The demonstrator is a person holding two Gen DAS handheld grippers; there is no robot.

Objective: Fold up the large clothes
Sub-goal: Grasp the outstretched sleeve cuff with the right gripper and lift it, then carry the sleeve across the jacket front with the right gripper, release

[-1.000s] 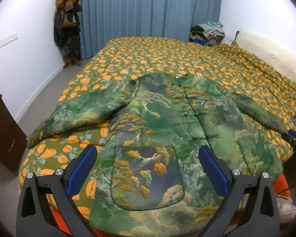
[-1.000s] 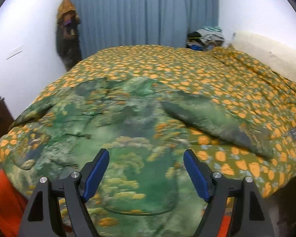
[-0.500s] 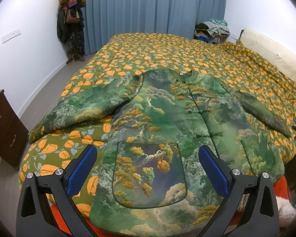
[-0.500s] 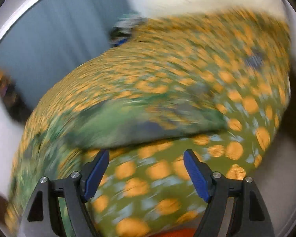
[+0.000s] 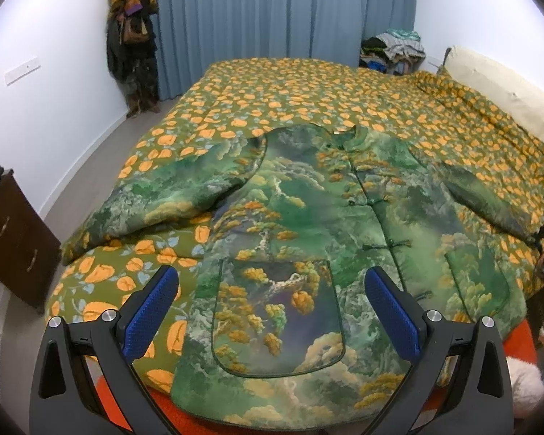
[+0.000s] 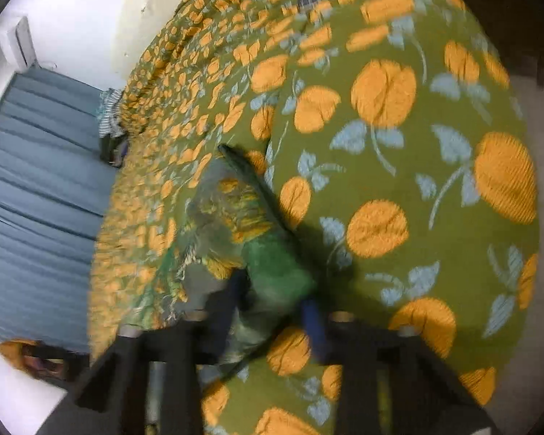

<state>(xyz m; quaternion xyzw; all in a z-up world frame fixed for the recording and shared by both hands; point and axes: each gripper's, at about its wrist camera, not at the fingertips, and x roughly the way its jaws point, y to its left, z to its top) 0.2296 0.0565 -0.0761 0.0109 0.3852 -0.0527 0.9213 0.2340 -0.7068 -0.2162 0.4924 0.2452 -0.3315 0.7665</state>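
A big green jacket (image 5: pixel 326 224) with trees and clouds painted on it is spread flat on the bed (image 5: pixel 290 87), front side up, with its buttons done up down the middle. The bed is covered by a green blanket with orange fruit on it. One sleeve (image 5: pixel 170 195) is stretched out toward the side with the white wall, and the other sleeve (image 5: pixel 486 199) is stretched toward the side with the pillow (image 5: pixel 504 87).

The left tongs (image 5: pixel 272 311) are held wide open above the bottom part of the jacket, over a big pocket (image 5: pixel 275 319). Nothing is held between the blue pads (image 5: pixel 152 311).

In the right wrist view, the right tongs (image 6: pixel 272 308) are closed in narrow on the end of a sleeve (image 6: pixel 243 224) (the picture is blurry, but green cloth is seen pinched between the pads). The sleeve end lies on the blanket near the edge of the bed.

A blue curtain (image 5: pixel 279 18) is hung behind the bed. Dark coats (image 5: pixel 132 32) are hung in the corner, a pile of clothes (image 5: pixel 395 49) is seen by the curtain, and a brown drawer chest (image 5: pixel 14 239) is stood by the wall.
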